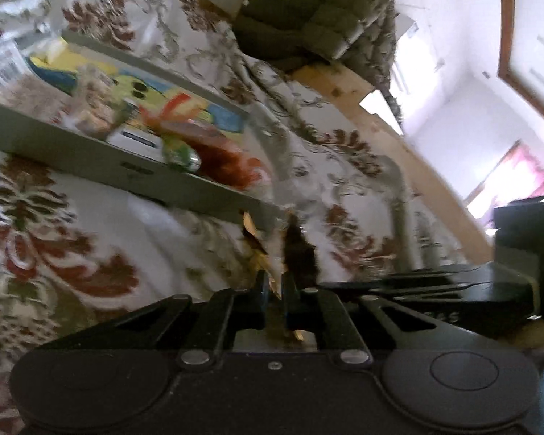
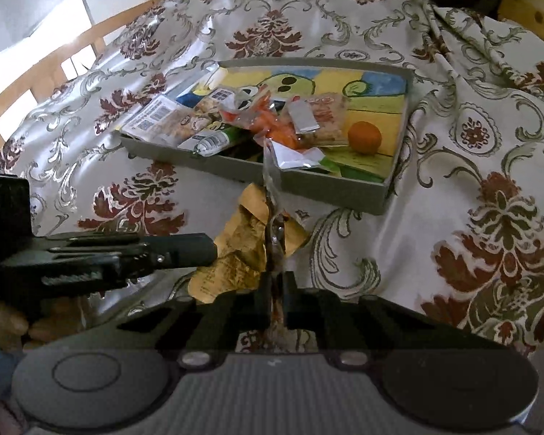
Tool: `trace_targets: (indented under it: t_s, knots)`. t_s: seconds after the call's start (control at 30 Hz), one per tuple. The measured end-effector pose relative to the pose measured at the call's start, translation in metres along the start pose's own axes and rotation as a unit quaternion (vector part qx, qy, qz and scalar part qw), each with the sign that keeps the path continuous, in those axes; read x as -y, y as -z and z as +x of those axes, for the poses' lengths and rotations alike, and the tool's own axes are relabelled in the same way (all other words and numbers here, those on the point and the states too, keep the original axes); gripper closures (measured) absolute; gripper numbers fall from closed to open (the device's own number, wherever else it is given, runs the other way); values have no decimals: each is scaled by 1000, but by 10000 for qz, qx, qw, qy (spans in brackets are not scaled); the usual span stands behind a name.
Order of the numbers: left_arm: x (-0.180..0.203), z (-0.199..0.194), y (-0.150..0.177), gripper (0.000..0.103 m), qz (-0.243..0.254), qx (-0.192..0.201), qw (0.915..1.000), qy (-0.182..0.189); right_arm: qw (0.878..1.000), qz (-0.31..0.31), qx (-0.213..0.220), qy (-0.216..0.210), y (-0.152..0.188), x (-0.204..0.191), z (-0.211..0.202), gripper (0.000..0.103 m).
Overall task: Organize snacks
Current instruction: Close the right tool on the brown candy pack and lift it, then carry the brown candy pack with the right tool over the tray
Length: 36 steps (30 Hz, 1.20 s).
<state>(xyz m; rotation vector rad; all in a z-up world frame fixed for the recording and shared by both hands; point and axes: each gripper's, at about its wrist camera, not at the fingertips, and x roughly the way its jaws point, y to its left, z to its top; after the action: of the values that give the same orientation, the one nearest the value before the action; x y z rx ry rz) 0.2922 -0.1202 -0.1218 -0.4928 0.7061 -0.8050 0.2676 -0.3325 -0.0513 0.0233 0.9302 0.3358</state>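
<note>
A crumpled golden snack packet [image 2: 235, 257] hangs just above the patterned cloth, in front of the grey tray [image 2: 330, 188]. Both grippers are shut on it. My right gripper [image 2: 275, 290] pinches its clear sealed edge, which stands up between the fingers. My left gripper [image 2: 209, 250] comes in from the left and clamps the packet's side. In the left wrist view the left gripper [image 1: 273, 290] holds the packet [image 1: 297, 253], which looks dark brown with gold foil, and the right gripper [image 1: 324, 284] reaches in from the right. The tray [image 1: 90, 159] holds several snack packs.
Inside the tray lie an orange fruit [image 2: 364, 137], an orange-filled bag [image 2: 275, 127], a cracker pack [image 2: 326, 116] and barcode-labelled packs [image 2: 156, 116]. A floral cloth [image 2: 489, 145] covers the surface. A quilted olive jacket [image 1: 319, 11] and a wooden frame [image 1: 399, 152] sit beyond.
</note>
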Motion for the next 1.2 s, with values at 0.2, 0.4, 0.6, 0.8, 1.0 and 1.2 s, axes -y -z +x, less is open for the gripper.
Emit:
trace_targets:
  t_s: [0.2, 0.4, 0.6, 0.8, 1.0, 1.2]
  knots:
    - [11, 16, -5, 97, 23, -161, 9995, -278, 9999, 86, 23, 58, 0, 3, 1, 97]
    - [7, 28, -6, 94, 33, -394, 9956, -852, 9999, 39, -68, 92, 0, 2, 11, 95]
    - [12, 31, -7, 94, 140, -446, 9945, -940, 9991, -203, -180, 313, 1, -9, 25, 95]
    - [32, 23, -8, 98, 421, -495, 9913, -1145, 9993, -127, 261, 236, 0, -14, -3, 96]
    - [49, 0, -8, 102, 501, -432, 9890, -1323, 9978, -67, 644, 158, 3, -15, -25, 96]
    - [65, -17, -7, 103, 705, -441, 9848, -1523, 9954, 33, 952, 34, 8, -14, -39, 96]
